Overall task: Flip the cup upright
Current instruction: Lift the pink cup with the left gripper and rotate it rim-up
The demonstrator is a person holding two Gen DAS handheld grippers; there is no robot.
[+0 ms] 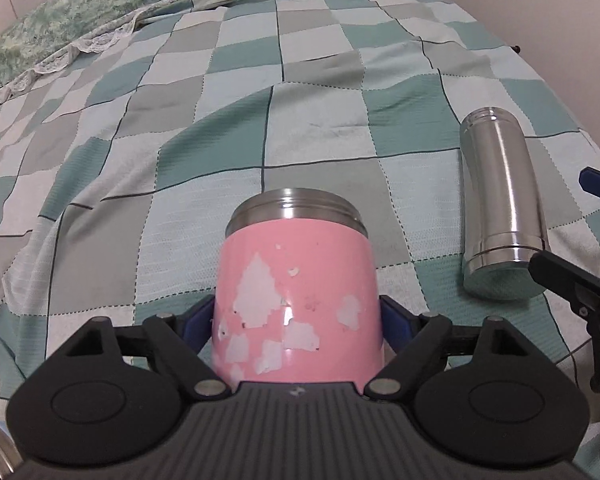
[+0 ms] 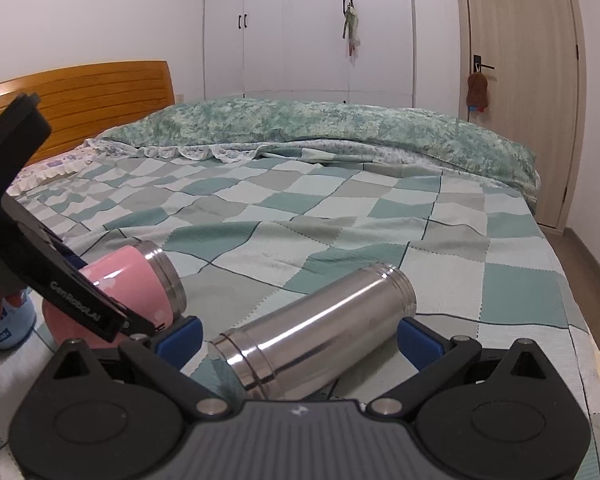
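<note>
I am clamping my left gripper [image 1: 298, 316] on the pink cup [image 1: 296, 300] — blue pads pressed against both its sides, the cup lying on the checked bedspread [image 1: 316, 120] with its steel mouth pointing away from me. My right gripper [image 2: 298, 334] is spread wide around the steel cup [image 2: 316, 330], also lying down, not yet touching it. I judge the grasp made; next comes lifting and tilting the pink one mouth-up — then closing on the steel.
</note>
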